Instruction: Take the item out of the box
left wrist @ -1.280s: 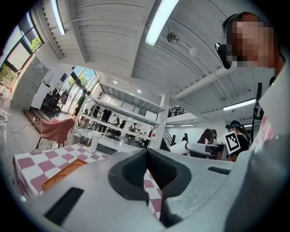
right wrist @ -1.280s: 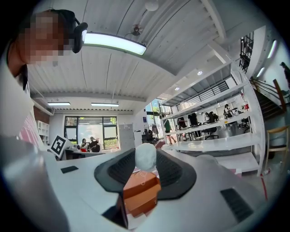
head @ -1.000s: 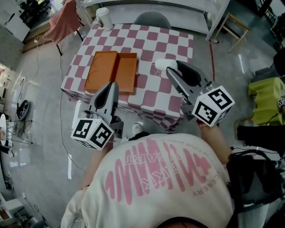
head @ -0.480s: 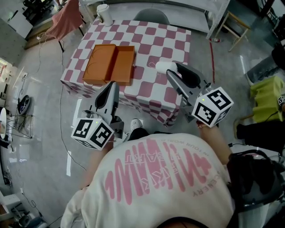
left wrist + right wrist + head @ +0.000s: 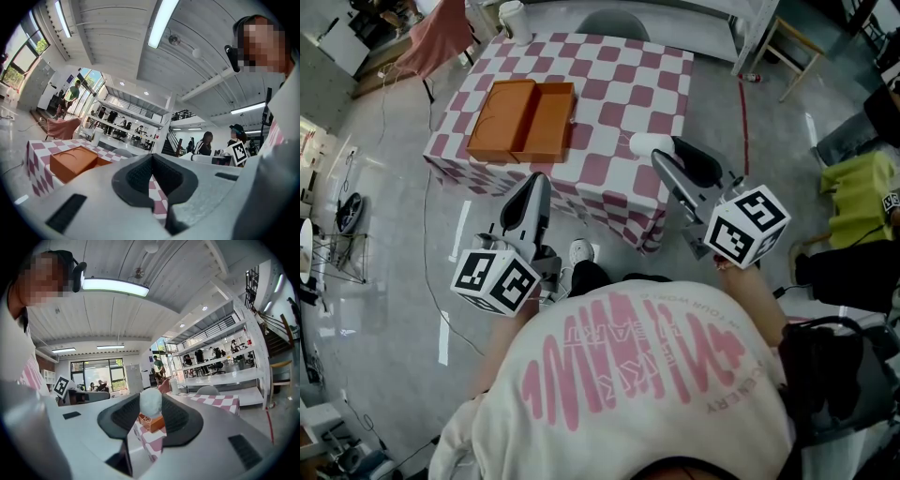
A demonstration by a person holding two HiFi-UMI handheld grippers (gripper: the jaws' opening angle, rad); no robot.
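An orange box (image 5: pixel 523 120) lies open on the red-and-white checked table (image 5: pixel 619 94); its inside shows nothing. My right gripper (image 5: pixel 661 148) is shut on a round white item (image 5: pixel 643 142), held in the air off the table's near edge. In the right gripper view the white item (image 5: pixel 151 402) sits between the dark pads, with the box (image 5: pixel 151 422) far behind it. My left gripper (image 5: pixel 536 184) hangs over the floor short of the table, jaws together and holding nothing. The left gripper view shows the box (image 5: pixel 70 161) at the left, beyond the closed pads (image 5: pixel 140 174).
A white cup (image 5: pixel 512 17) stands at the table's far corner, with a grey chair (image 5: pixel 614 23) behind it. A pink cloth (image 5: pixel 441 42) hangs at the far left, a wooden stool (image 5: pixel 792 56) stands at the right and a yellow-green bag (image 5: pixel 862 202) lies on the floor.
The table and box have slid away toward the top of the head view as the person backed off. Both grippers keep their pose, and the white item stays in the right jaws.
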